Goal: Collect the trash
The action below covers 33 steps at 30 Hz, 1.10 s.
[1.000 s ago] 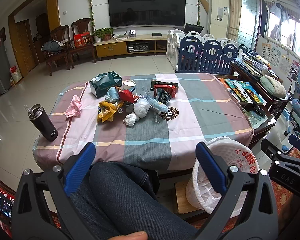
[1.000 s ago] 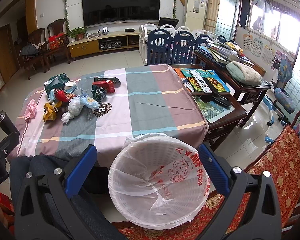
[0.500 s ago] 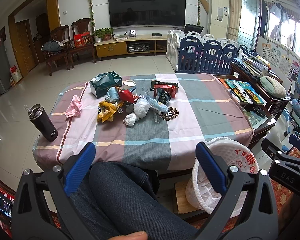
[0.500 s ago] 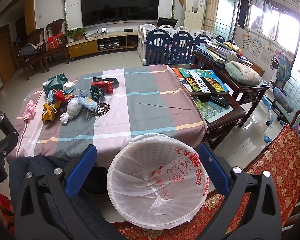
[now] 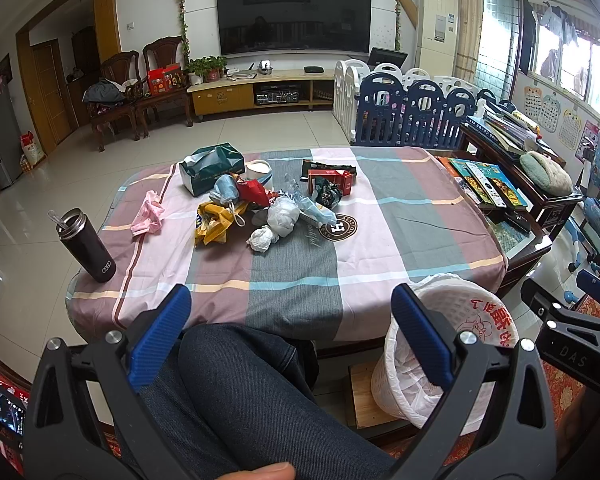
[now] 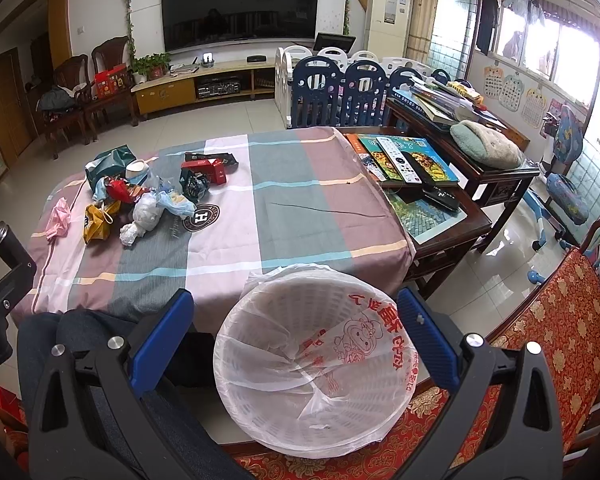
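A heap of trash point(image 5: 260, 208) point(image 6: 140, 204) lies on the far left part of the striped tablecloth: crumpled white paper point(image 5: 262, 238), a yellow wrapper point(image 5: 212, 224), a red wrapper, plastic bags, a pink mask point(image 5: 148, 216). A white bin lined with a plastic bag point(image 6: 316, 364) point(image 5: 440, 352) stands on the floor at the table's near right corner. My left gripper point(image 5: 292, 336) is open, held low above the person's knee, well short of the trash. My right gripper point(image 6: 296, 340) is open, hovering over the bin, nothing between its fingers.
A black flask with a straw point(image 5: 86, 246) stands at the table's left edge. A green tissue box point(image 5: 212, 168) and a red carton point(image 5: 332, 182) sit behind the heap. Books and remotes cover a side table point(image 6: 440, 208) on the right. A red sofa point(image 6: 548, 344) is near.
The right wrist view has shifted slightly to the left over the bin. The left gripper and the trash have not moved.
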{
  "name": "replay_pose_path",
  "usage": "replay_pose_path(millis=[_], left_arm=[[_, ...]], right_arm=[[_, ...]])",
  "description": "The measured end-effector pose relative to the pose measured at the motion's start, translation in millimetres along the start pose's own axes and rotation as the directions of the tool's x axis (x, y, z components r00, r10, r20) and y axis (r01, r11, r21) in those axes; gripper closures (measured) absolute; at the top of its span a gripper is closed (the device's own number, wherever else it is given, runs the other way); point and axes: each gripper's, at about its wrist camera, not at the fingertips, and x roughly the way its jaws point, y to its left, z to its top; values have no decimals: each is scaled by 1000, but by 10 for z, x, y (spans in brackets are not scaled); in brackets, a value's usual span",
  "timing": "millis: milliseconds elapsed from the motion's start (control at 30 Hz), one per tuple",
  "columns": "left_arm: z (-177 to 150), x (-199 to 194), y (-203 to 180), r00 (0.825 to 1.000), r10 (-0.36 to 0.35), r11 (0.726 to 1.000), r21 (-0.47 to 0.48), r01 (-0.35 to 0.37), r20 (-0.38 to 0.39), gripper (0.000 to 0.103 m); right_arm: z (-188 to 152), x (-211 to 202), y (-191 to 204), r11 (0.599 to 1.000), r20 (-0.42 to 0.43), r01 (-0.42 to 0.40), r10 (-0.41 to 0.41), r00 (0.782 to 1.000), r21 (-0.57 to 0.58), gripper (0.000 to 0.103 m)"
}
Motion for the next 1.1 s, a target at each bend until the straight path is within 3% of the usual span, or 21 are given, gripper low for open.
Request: replay_pose_path(millis=[600, 667, 733, 800, 900, 1000, 1033, 1100], left_arm=[[15, 14, 60, 1000, 19, 1000, -15, -19, 5, 3], [71, 41, 212, 998, 59, 997, -54, -58, 22, 3], [136, 63, 428, 991, 124, 987, -107, -118, 46, 3], [208, 98, 679, 978, 199, 969, -166, -185, 70, 3], [310, 186, 1071, 954, 282, 934, -256, -248, 105, 3], [387, 297, 1307, 924, 348, 913, -282, -294, 162, 3], [399, 350, 1373, 921, 352, 912, -284, -297, 168, 3], [404, 488, 1503, 934, 315, 915, -317, -251, 171, 3]], right_arm=[[17, -1, -15, 1000, 16, 9, -9, 1000, -7, 3], [56, -112, -49, 1000, 92, 15, -14, 996, -6, 3], [87, -282, -81, 1000, 222, 17, -19, 975, 12, 3], [172, -315, -76, 999, 287, -25, 18, 958, 21, 3], [291, -10, 35, 990, 199, -143, 142, 970, -11, 3], [364, 521, 349, 981, 66, -190, 193, 979, -50, 3], [371, 656, 447, 978, 46, -203, 205, 978, -47, 3], [405, 1031, 692, 969, -16, -244, 244, 970, -43, 3]])
